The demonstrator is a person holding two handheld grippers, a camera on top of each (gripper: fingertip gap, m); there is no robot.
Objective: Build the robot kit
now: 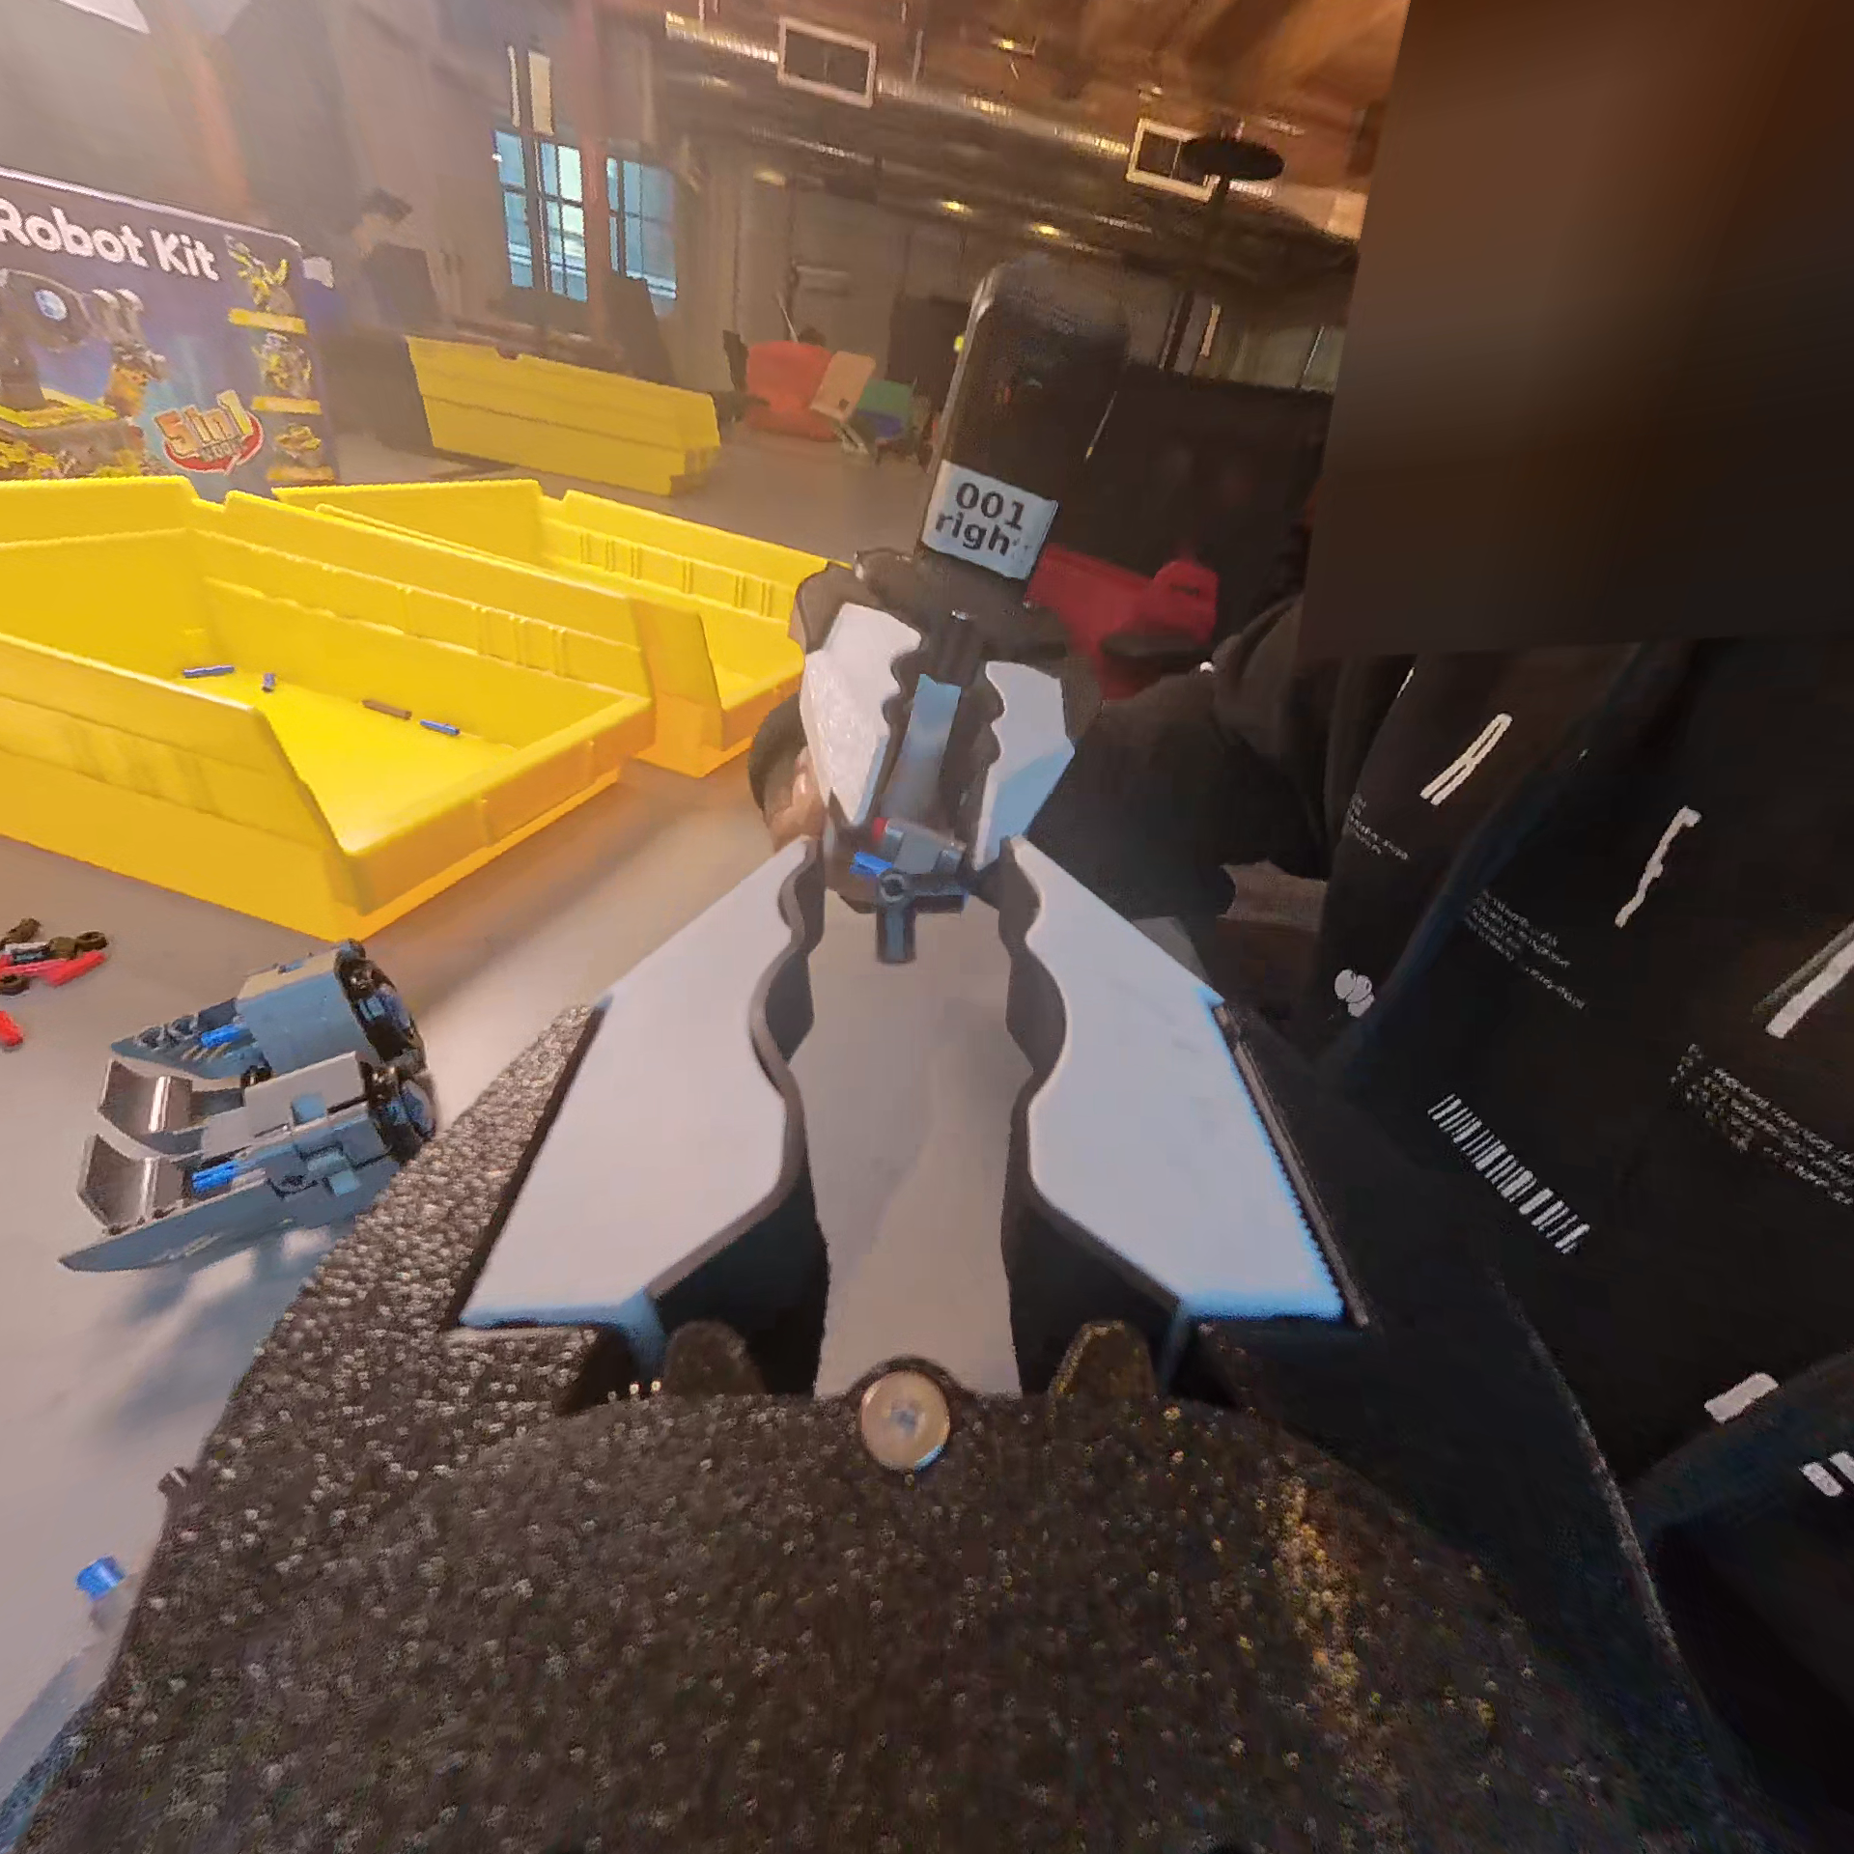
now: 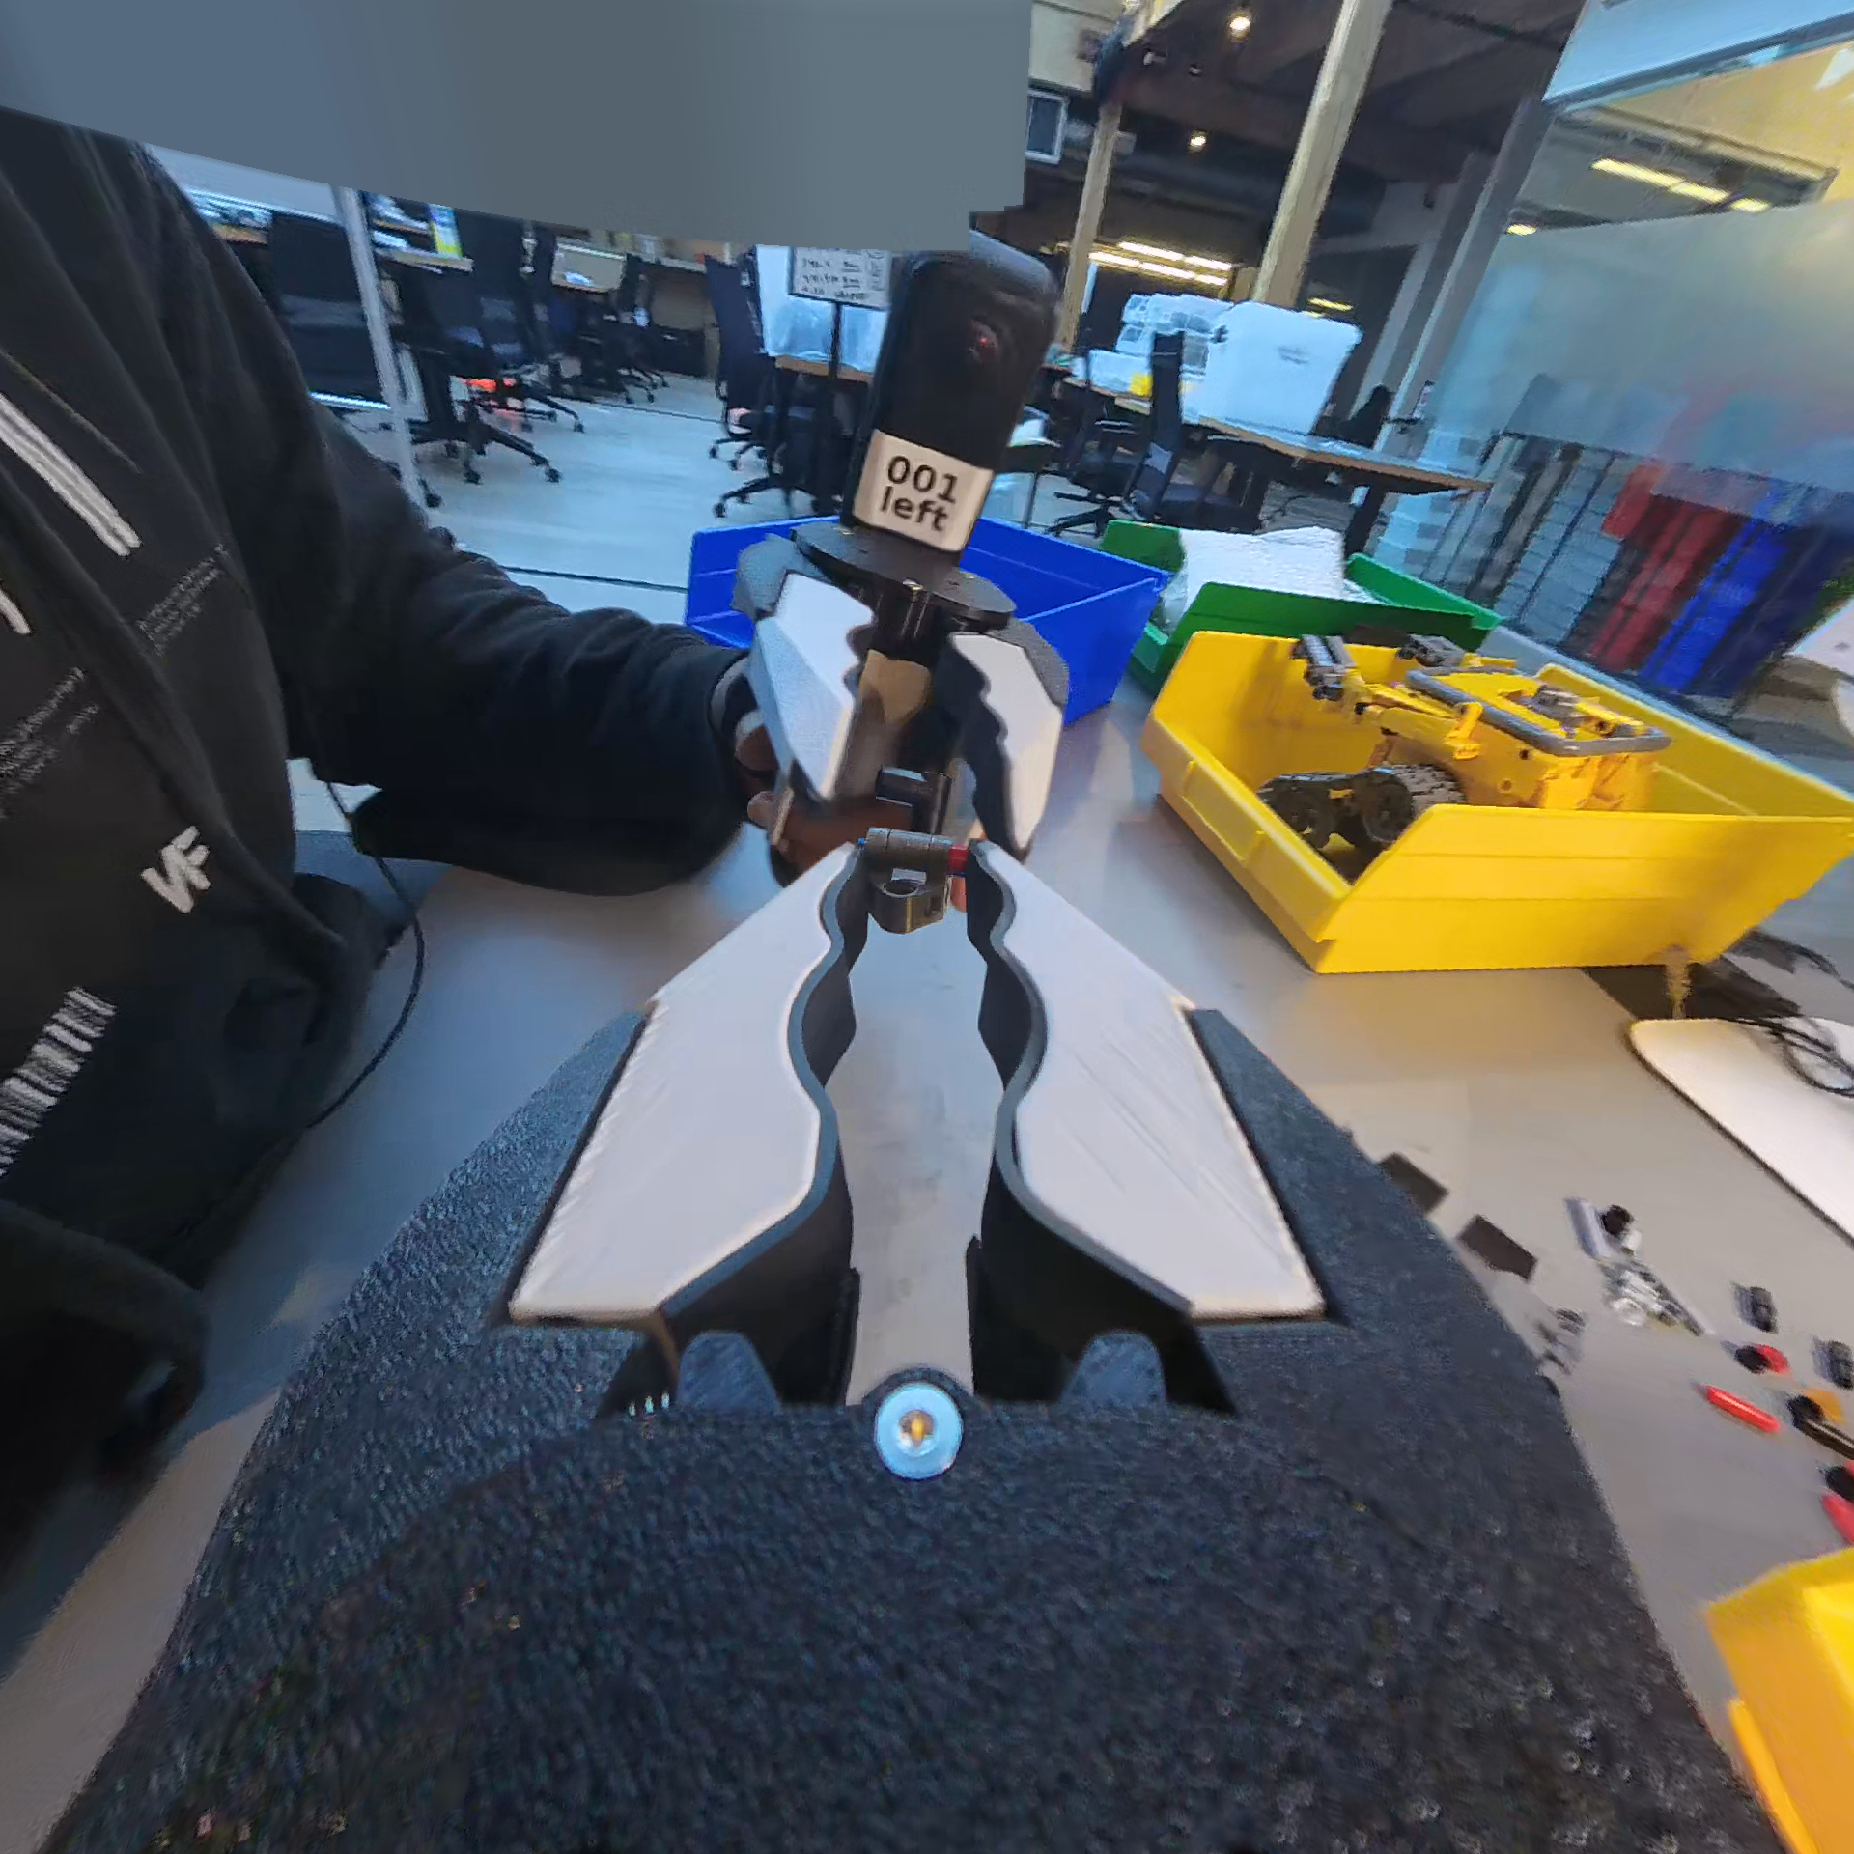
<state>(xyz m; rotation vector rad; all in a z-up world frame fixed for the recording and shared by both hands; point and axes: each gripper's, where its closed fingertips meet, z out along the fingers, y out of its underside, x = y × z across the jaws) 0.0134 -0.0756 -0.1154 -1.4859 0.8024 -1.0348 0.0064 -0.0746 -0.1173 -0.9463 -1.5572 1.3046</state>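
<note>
Left wrist view: two handheld grippers meet tip to tip above a grey table [image 1: 622, 883], sharing a small grey toy-brick piece [image 1: 908, 863].
Right gripper [image 1: 918, 843] pinches the piece's upper part; left gripper [image 1: 908, 873] is nearly closed around its lower end. Yellow bins [image 1: 331, 803] and a grey claw-like brick model [image 1: 261, 1094] lie to the left.

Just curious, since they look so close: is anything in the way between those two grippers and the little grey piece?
Nothing visible. The left gripper and right gripper meet tip to tip, both closed on the grey piece above the table.
</note>
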